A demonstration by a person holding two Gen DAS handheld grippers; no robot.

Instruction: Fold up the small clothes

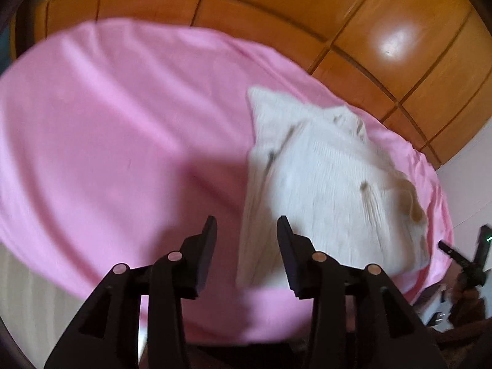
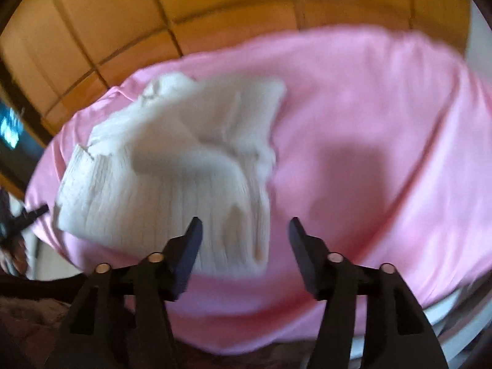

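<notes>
Left wrist view: cream ribbed knit garment [image 1: 326, 184] sits partly folded on pink sheet [image 1: 123, 123], looks unfinished; left gripper [image 1: 247, 224] and right gripper [image 2: 245, 226] both gaping, empty.

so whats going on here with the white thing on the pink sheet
A person is folding small clothes with a hand-held gripper in each hand. A white knit garment lies partly folded on a pink sheet. The left hand-held gripper and the right hand-held gripper are both open above the garment's near edge, with nothing held in either.
</notes>
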